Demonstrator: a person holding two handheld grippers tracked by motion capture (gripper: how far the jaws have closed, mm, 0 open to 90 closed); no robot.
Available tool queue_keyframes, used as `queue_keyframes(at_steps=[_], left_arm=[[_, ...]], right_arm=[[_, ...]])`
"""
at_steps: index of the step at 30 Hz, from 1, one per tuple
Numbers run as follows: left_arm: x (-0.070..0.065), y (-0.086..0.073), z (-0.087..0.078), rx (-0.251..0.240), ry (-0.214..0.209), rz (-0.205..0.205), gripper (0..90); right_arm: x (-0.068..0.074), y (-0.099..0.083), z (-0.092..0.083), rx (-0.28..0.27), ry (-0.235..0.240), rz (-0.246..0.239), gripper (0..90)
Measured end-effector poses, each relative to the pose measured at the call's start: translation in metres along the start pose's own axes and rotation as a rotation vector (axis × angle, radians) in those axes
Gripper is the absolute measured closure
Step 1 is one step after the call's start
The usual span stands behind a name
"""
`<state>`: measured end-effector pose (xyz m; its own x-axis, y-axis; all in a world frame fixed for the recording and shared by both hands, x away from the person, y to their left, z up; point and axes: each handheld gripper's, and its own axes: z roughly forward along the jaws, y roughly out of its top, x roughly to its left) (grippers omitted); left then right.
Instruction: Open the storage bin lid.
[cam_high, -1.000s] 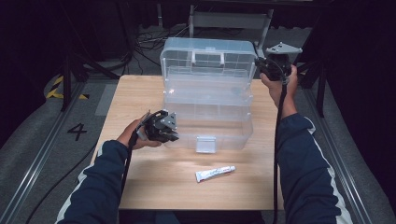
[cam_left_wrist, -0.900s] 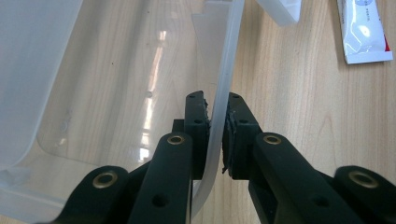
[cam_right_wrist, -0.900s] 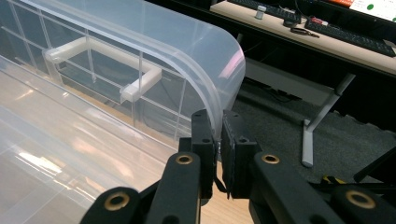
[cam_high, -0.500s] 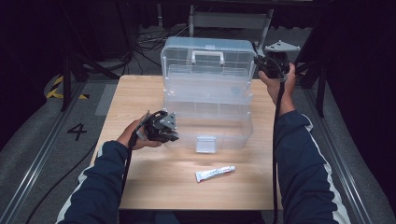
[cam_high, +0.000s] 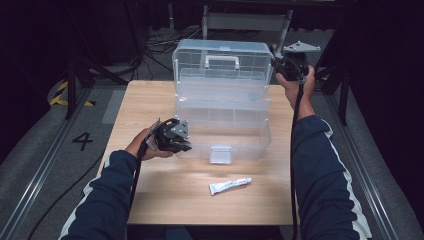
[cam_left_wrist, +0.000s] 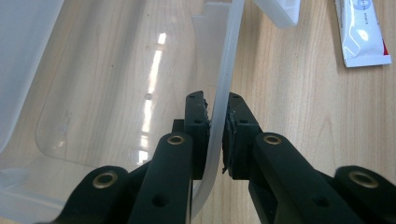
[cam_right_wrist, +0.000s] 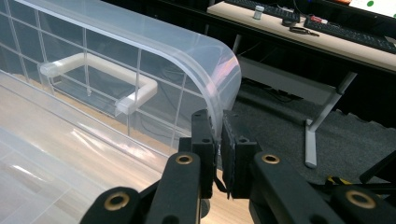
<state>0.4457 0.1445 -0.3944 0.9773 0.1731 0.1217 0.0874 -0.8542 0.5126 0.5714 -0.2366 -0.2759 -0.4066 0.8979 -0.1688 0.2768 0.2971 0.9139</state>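
A clear plastic storage box (cam_high: 235, 142) stands open on the wooden table (cam_high: 145, 100), its tiers stepped back and its lid (cam_high: 220, 49) with a white handle (cam_high: 221, 61) raised at the rear. My left gripper (cam_high: 181, 142) is shut on the thin front-left wall of the bottom tray (cam_left_wrist: 223, 88), which runs up between my left gripper's (cam_left_wrist: 217, 123) pads. My right gripper (cam_high: 278, 64) is up at the lid's right end, and there my right gripper (cam_right_wrist: 218, 133) pinches the curved lid rim (cam_right_wrist: 219, 70). The handle (cam_right_wrist: 100, 77) shows through the lid.
A small white tube (cam_high: 230, 186) lies on the table in front of the box and, in the left gripper view, the tube (cam_left_wrist: 362, 32) is at the top right. The box's front latch (cam_high: 220, 154) hangs down. Chairs, cables and a desk (cam_right_wrist: 299, 28) stand beyond the table.
The right gripper has edged a little to the left with the lid's end in its jaws. The left gripper and the bottom tray have stayed put.
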Motion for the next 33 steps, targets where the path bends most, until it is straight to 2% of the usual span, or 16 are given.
queue_keyframes(at_steps=[5, 19, 26, 33], left_arm=[[0.001, 0.000, 0.000, 0.000, -0.006, 0.000, 82.1], [0.001, -0.001, 0.000, -0.004, -0.008, -0.008, 81.9], [0.000, -0.001, 0.000, -0.006, -0.004, -0.010, 81.8], [-0.001, -0.001, 0.000, -0.006, 0.000, -0.018, 81.5]], right_arm=[[-0.001, 0.001, 0.005, 0.003, 0.001, -0.003, 84.5], [-0.006, 0.002, 0.018, 0.008, 0.008, 0.031, 84.3], [-0.008, 0.000, 0.025, -0.007, 0.000, 0.050, 84.1], [-0.008, 0.001, 0.030, -0.001, -0.011, 0.039, 83.6]])
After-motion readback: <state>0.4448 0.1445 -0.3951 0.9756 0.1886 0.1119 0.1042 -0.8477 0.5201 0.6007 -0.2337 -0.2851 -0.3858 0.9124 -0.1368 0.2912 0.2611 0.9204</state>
